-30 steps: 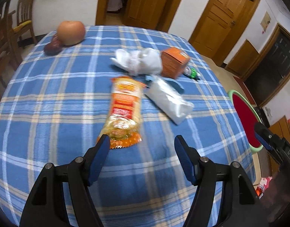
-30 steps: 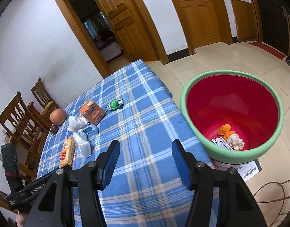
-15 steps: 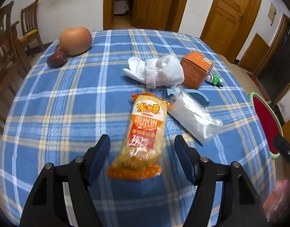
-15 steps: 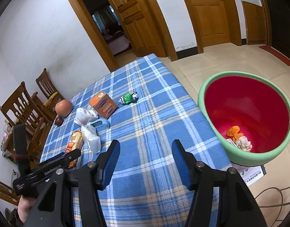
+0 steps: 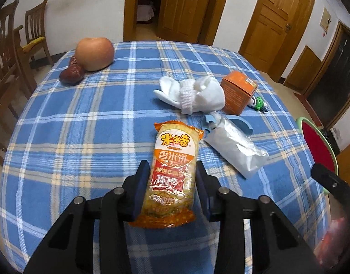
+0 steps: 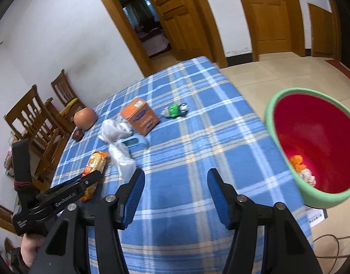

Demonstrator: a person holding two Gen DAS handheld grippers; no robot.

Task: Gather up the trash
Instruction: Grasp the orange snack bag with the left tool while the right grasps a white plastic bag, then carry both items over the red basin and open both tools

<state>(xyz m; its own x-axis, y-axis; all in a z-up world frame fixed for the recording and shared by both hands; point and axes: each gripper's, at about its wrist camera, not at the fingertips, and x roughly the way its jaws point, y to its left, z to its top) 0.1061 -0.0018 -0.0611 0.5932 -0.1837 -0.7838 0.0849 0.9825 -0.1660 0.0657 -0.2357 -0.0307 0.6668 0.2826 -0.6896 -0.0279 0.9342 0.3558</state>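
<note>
your left gripper (image 5: 172, 182) sits low at frame bottom, pads pressed on the rice cracker packet (image 5: 173, 173) at centre, where a second ago it hung wide behind it. your right gripper (image 6: 176, 194) hovers open over the blue plaid tablecloth (image 6: 197, 141); red bin (image 6: 311, 150) at right.

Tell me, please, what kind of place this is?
Probably a dining room in a home: a table with a blue plaid cloth, wooden chairs against the wall, wooden doors to other rooms, and a red bin beside the table.
</note>
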